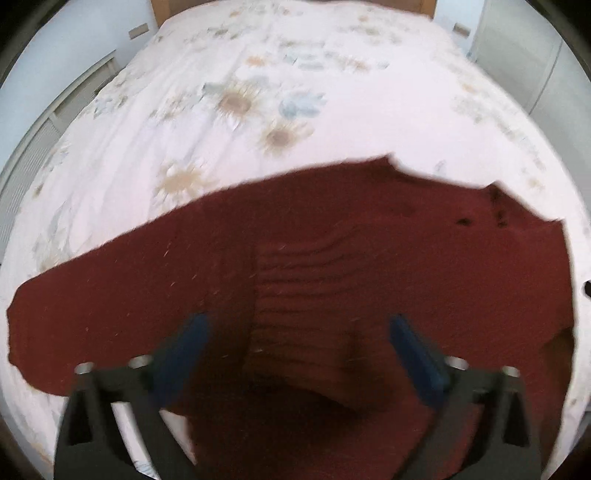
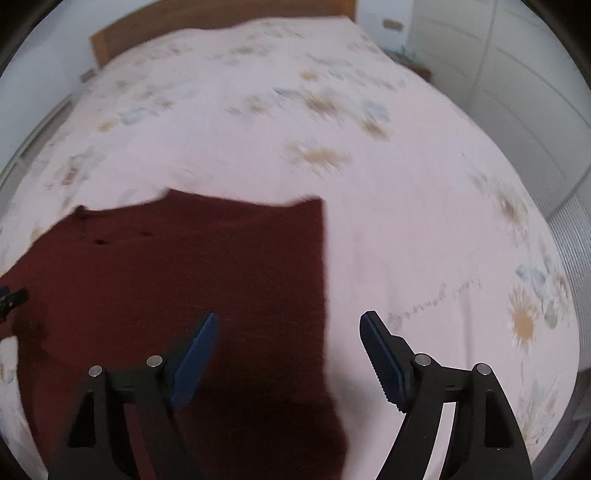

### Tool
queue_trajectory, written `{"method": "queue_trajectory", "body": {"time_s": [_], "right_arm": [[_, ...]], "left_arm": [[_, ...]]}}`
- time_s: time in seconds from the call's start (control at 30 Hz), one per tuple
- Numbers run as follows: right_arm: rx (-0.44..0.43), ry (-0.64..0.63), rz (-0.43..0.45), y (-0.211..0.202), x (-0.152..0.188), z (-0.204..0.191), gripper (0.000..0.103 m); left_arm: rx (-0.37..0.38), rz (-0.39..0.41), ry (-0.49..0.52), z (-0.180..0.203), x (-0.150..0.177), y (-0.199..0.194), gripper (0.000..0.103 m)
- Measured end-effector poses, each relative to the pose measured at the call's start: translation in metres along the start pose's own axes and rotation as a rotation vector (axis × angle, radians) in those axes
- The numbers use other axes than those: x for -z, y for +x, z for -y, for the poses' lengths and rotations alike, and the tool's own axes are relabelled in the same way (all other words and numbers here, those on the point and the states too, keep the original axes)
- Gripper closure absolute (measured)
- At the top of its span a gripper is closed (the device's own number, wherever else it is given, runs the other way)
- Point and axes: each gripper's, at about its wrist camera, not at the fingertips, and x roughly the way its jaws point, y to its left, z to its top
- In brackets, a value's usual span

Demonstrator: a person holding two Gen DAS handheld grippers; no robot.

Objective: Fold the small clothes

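Note:
A dark red knitted sweater point(image 1: 332, 266) lies spread on the bed, one sleeve stretched out to the left in the left wrist view. My left gripper point(image 1: 297, 326) hovers over its ribbed middle, open wide, blue pads clear of the knit. In the right wrist view the same sweater point(image 2: 184, 280) fills the lower left, its straight right edge running down the middle. My right gripper point(image 2: 288, 321) stands open astride that edge, left pad above the red knit, right pad above the sheet. Nothing is held by either one.
The bed carries a white bedspread with faded flowers point(image 1: 258, 110), and a wooden headboard point(image 2: 192, 26) stands at the far end. White wardrobe doors point(image 2: 517, 92) rise on the right. The tip of the other gripper point(image 2: 11, 297) shows at the left edge.

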Motion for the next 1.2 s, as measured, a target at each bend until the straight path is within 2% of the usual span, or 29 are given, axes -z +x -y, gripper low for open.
{"method": "queue_trajectory", "body": {"time_s": [0.13,0.2,0.37,0.5,0.6,0.73,0.9,1.0,1.2], "right_arm": [[-0.026,-0.08,0.065,-0.016,-0.004,-0.041,0.012],[-0.042,-0.128,0.088,-0.017,-0.001,-0.068,0.0],[-0.052,-0.199,0.104,0.007,0.015,-0.118,0.0],[-0.025,-0.223,0.053,0.038,0.038,-0.135,0.0],[0.021,-0.237,0.022,0.06,0.049,-0.129,0.0],[0.021,-0.161,0.029,0.063,0.052,-0.091,0.0],[0.041,-0.089,0.037,0.059,0.052,-0.051,0.0],[0.02,-0.076,0.04,0.062,0.055,-0.046,0.0],[0.044,-0.108,0.018,0.054,0.057,-0.058,0.0]], "left_arm": [[0.034,0.061,0.037,0.021,-0.004,-0.019,0.001],[0.043,0.075,0.07,0.037,-0.002,-0.022,0.001],[0.046,0.082,0.113,0.057,0.018,-0.007,0.001],[0.02,0.054,0.136,0.069,0.033,0.017,0.001],[0.009,0.013,0.134,0.064,0.044,0.034,0.001],[0.011,0.058,0.148,0.052,0.055,0.038,0.001],[0.029,0.061,0.141,0.044,0.061,0.039,0.001],[0.02,0.06,0.135,0.045,0.059,0.041,0.001],[0.013,0.083,0.104,0.045,0.057,0.04,0.001]]}}
